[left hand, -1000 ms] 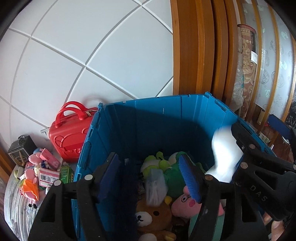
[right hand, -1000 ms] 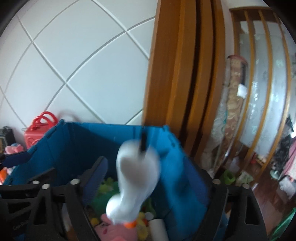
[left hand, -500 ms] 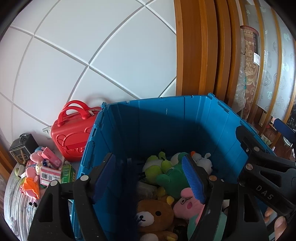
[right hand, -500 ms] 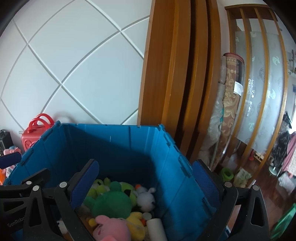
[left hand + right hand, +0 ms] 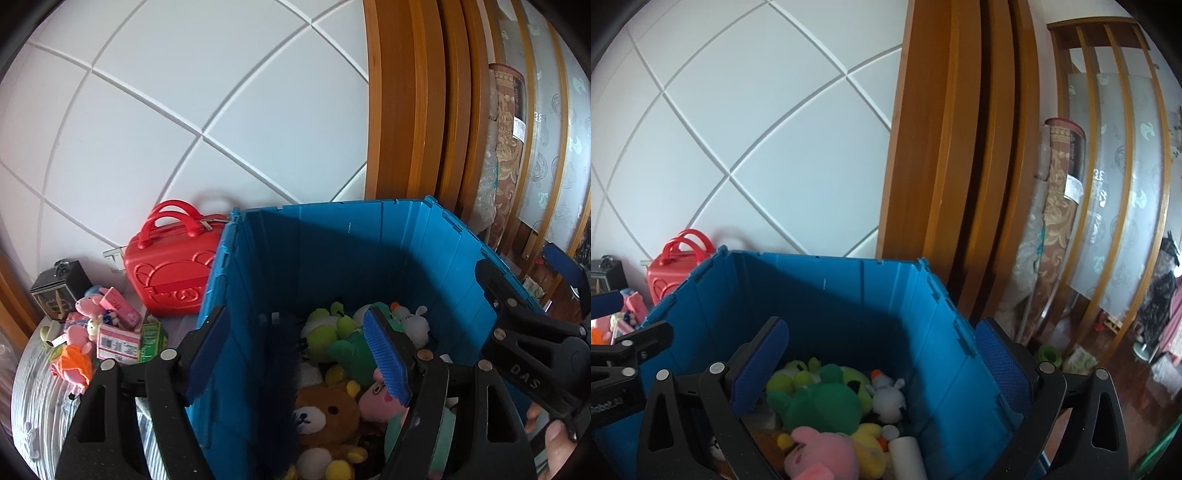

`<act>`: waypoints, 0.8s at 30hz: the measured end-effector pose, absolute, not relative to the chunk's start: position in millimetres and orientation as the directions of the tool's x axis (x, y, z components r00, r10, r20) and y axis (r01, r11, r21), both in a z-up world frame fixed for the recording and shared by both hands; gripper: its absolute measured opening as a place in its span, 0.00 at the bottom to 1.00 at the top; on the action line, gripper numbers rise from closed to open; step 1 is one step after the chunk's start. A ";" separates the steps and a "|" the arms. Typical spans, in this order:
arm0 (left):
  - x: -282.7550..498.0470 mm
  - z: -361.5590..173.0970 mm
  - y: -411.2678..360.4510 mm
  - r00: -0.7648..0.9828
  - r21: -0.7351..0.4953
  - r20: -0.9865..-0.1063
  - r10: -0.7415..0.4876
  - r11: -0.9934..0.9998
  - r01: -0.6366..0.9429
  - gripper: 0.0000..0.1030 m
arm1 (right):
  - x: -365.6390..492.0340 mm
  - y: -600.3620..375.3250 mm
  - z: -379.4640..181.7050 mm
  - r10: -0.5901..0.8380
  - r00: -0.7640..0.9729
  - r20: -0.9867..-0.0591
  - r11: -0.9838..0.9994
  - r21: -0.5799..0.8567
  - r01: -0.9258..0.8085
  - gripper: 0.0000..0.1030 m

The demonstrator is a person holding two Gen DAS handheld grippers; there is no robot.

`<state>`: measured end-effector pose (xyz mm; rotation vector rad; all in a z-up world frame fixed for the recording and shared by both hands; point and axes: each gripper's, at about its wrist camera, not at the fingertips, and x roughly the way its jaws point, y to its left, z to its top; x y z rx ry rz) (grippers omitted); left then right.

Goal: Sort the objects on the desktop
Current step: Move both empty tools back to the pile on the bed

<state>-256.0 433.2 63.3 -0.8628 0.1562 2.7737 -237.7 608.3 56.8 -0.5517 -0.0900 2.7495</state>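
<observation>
A blue crate (image 5: 332, 240) (image 5: 831, 288) holds several plush toys: a brown bear (image 5: 325, 410), a pink pig (image 5: 376, 395), a green frog (image 5: 823, 398) and a small white plush (image 5: 888, 395) against the far right of the pile. My left gripper (image 5: 295, 347) is open and empty, with its jaws either side of the crate's left wall. Over the crate's right half, my right gripper (image 5: 882, 354) stands wide open with nothing between its pads.
A red carry case (image 5: 170, 269) stands left of the crate. Beside it lie small pink toys and cartons (image 5: 110, 332) and a black box (image 5: 59, 291). A wooden door frame (image 5: 942, 184) and a rolled rug (image 5: 1060, 221) stand behind to the right.
The white plush that hung blurred at the right gripper a second ago now lies in the crate. The right jaws have spread wider. A pale item under the left gripper is no longer seen in the air.
</observation>
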 end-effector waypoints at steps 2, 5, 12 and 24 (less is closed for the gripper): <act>-244.3 72.3 422.2 -0.800 0.016 -0.563 0.207 -0.965 -0.261 0.72 | -232.6 606.2 58.6 0.317 -0.879 -0.355 -0.948 -0.115 -0.296 1.00; -225.6 83.3 407.3 -0.796 0.052 -0.571 0.201 -0.959 -0.279 0.72 | -224.9 604.4 62.5 0.292 -0.894 -0.341 -0.956 -0.091 -0.277 1.00; -173.6 98.9 344.9 -0.850 0.051 -0.493 0.187 -0.969 -0.243 0.76 | -195.5 590.7 82.4 0.265 -0.925 -0.273 -0.964 -0.061 -0.258 1.00; -133.7 67.6 191.0 -0.896 0.104 -0.444 0.017 -0.992 -0.071 0.79 | -133.7 502.3 103.3 0.070 -0.972 -0.224 -0.997 -0.055 -0.059 1.00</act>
